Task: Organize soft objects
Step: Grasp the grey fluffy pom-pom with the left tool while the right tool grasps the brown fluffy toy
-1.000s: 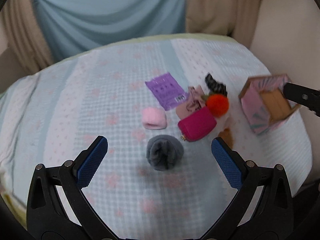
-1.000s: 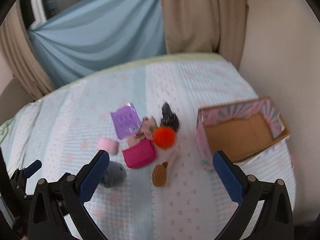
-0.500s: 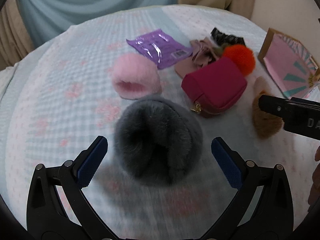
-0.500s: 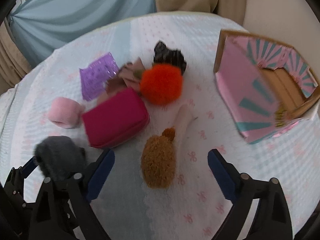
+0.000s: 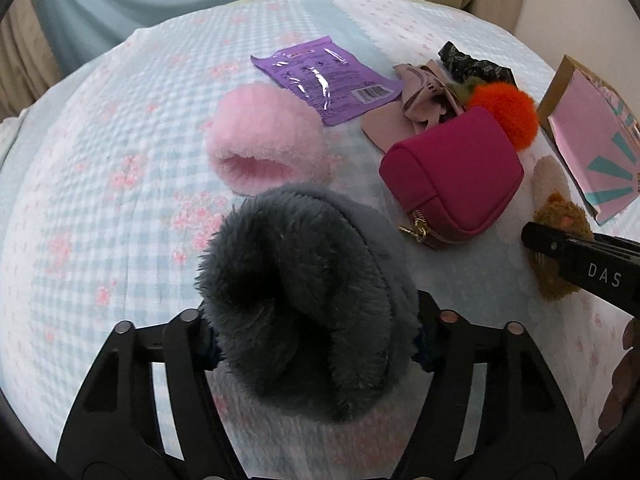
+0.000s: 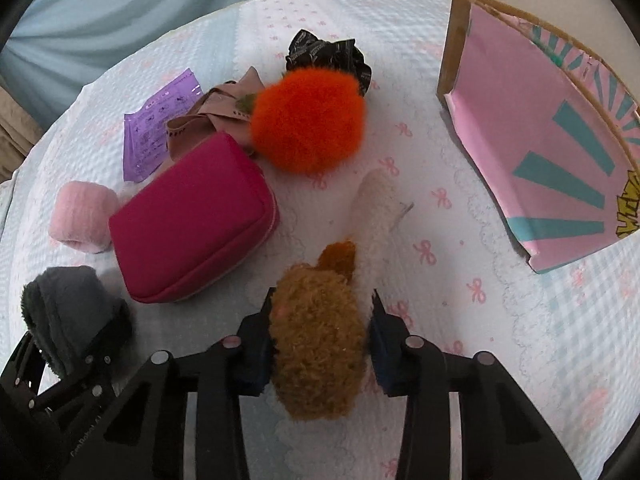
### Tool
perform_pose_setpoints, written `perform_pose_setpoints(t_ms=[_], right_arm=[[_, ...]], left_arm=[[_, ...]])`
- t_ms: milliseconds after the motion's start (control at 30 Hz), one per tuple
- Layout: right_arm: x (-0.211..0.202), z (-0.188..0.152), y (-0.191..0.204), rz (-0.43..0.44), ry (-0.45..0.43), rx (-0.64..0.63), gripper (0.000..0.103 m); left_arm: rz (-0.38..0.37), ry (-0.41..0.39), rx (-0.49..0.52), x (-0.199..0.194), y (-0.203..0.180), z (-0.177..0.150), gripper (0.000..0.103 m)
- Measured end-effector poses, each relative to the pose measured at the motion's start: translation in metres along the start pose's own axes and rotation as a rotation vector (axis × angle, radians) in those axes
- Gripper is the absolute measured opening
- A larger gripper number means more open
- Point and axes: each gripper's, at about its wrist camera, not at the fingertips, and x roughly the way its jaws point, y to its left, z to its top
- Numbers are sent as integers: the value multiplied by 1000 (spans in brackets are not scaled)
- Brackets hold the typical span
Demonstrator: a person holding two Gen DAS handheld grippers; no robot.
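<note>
in the left wrist view the left claw [image 5: 316, 344] sits at the bottom middle of the frame, its jaws closing around a grey furry roll [image 5: 308, 300], which bulges up between them and hides the pads; the fur already looks pinched at both sides. in the right wrist view the right claw [image 6: 320, 344] is low in the centre, its jaws closing on a brown fuzzy toy [image 6: 320, 340]. the left pad presses the pile, while the right pad sits just beside it with a thin gap showing.

everything lies on a pale checked cloth [image 5: 100, 200] that covers the table. a pink fluffy roll [image 5: 266, 144] sits just above the grey one, a magenta pouch [image 6: 192, 220] at centre left of the right view, and an orange pompom [image 6: 308, 120] above it, touching a beige ribbon bow [image 6: 216, 116]. a purple packet [image 5: 328, 80] and a black scrunchie [image 6: 328, 56] lie further up. the pink cardboard box [image 6: 540, 140] stands at the right edge, likely the place for the soft things.

both pieces look very light and squashy, so they should give a lot before the pads bite. a hold across the thick middle seems best. fur alone may slip or pull loose, so the squeeze needs to reach the denser core. the toy's pale tail [image 6: 372, 204] would probably dangle.
</note>
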Motion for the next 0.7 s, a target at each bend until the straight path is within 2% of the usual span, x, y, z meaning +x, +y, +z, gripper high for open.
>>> perform_pose_setpoints(t_ms=[133,367,533,700], right_arm=[[-5,1,2,-1,-5,-5,34],[-31,6,-1,15,-25,-27,33],[-74,15,-5,45,-47,-44,33],[-135,31,-9,95,-91,-78,33]], left_arm=[[-5,7,10,-4,-1,1,58],[7,0,-8,-22,1,8,57],[25,-9,-44,-44,4,24,57],[54,-53,-78,-92,-2,53,57]])
